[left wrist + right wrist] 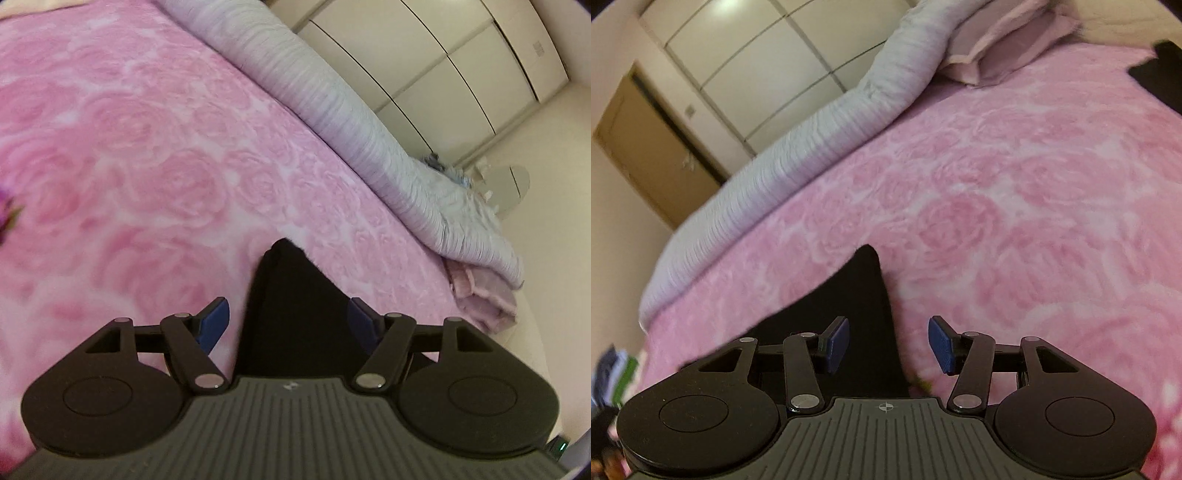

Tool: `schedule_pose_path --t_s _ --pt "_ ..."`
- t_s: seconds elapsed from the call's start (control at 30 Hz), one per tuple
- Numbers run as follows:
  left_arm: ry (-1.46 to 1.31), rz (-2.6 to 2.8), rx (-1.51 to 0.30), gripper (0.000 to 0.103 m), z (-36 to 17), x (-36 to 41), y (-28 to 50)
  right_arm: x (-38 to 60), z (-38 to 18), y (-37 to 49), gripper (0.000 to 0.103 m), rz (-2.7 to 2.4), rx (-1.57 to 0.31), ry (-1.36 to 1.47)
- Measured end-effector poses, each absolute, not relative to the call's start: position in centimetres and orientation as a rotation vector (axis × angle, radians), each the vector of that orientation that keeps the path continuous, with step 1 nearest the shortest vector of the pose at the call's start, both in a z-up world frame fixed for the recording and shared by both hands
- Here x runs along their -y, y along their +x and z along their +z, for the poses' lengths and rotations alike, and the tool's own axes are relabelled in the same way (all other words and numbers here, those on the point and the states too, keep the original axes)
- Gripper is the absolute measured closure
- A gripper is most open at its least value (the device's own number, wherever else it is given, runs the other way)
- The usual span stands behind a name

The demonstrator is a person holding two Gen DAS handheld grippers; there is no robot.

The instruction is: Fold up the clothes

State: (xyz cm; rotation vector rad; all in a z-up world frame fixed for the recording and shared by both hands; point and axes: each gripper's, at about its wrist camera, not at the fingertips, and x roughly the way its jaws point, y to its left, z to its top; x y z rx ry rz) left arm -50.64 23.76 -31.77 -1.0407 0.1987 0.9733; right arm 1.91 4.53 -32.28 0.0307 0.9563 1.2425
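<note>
I see the black garment point(291, 314) lying on the pink blanket point(129, 147), one corner pointing toward the grey duvet point(332, 103). My left gripper point(290, 325) is released around that corner; my right gripper point(888, 343) is released too, pads off the cloth.

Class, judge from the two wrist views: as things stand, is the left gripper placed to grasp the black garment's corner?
Probably yes. The left gripper is open, and the black garment lies between its pads on the pink bedspread, with nothing blocking it.
</note>
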Motion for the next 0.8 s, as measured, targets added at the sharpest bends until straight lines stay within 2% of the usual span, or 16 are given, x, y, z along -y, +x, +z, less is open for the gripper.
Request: schedule_pose_path --t_s 0.13,0.2,0.27,0.3,0.33,0.37,0.5,0.57,0.7,0.8 --pt "-0.945 0.958 -0.274 0.038 -32.2 -26.5 -47.8 -8.0 -32.9 2.1 0.051 1.296 -0.921 -0.044" --pt "-0.919 0.957 -0.306 0.043 -32.7 -27.7 -46.8 -9.9 -33.3 2.1 0.051 1.321 -0.908 -0.051" --pt "-0.894 0.95 -0.333 0.061 -33.3 -28.2 -45.9 -11.6 -34.0 2.1 0.051 1.332 -0.919 -0.062" --pt "-0.879 0.949 -0.348 0.077 -33.5 -28.4 -45.6 -12.2 -34.3 2.1 0.052 1.331 -0.92 -0.07" --pt "-0.853 0.955 -0.363 0.099 -33.6 -28.4 -45.2 -12.8 -34.6 2.0 0.055 1.33 -0.919 -0.08" --pt "-0.792 0.983 -0.377 0.098 -33.4 -28.1 -45.0 -13.0 -34.6 1.6 0.098 1.334 -0.888 -0.097" --pt "-0.653 1.016 -0.327 0.098 -32.6 -26.6 -44.9 -12.5 -33.7 -0.5 0.1 1.366 -0.695 -0.144" --pt "-0.641 1.037 -0.37 0.098 -33.3 -27.2 -44.4 -12.4 -33.4 -0.8 0.101 1.342 -0.64 -0.155" --pt "-0.67 1.044 -0.463 0.093 -35.6 -29.0 -43.6 -15.0 -36.5 0.3 0.1 1.252 -0.775 -0.207" --pt "-0.699 1.053 -0.431 0.086 -34.8 -29.1 -44.5 -15.0 -36.6 0.5 0.095 1.254 -0.774 -0.201"
